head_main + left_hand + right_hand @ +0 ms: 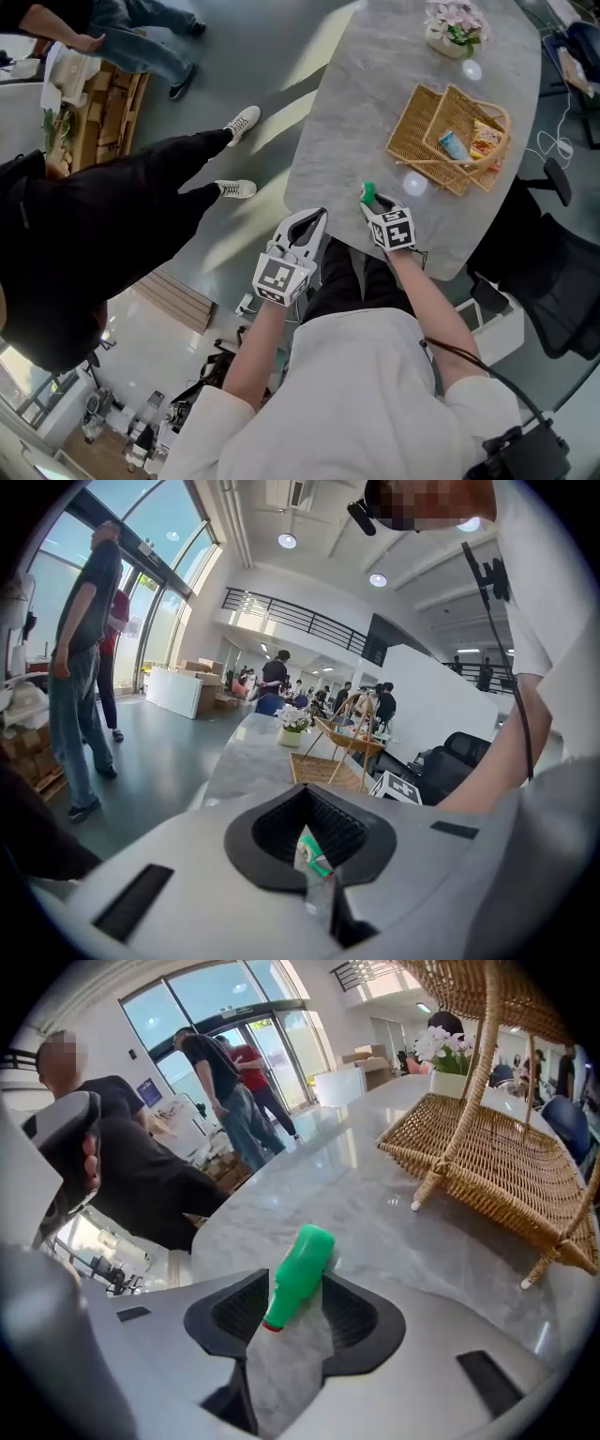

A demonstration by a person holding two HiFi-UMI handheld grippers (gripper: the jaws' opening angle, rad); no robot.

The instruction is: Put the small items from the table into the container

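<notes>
The right gripper point(298, 1290) is closed on a small green plastic bottle point(302, 1262), tilted and held near its red-capped end. It could pivot and slip out onto the grey marble table point(403, 1241). The left gripper point(309, 829) pinches a thin, clear, green-printed sachet point(313, 853), visible only in its own view. Only the head view shows 2 small items inside the woven wicker basket point(424, 120).

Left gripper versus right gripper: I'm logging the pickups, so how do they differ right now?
The left gripper pinches a thin clear packet, jaws nearly together; the right gripper clamps a green bottle, jaws wider apart. The left gripper hangs off the marble table's edge; the right is over it. Both hold one small item, short of the wicker basket.
</notes>
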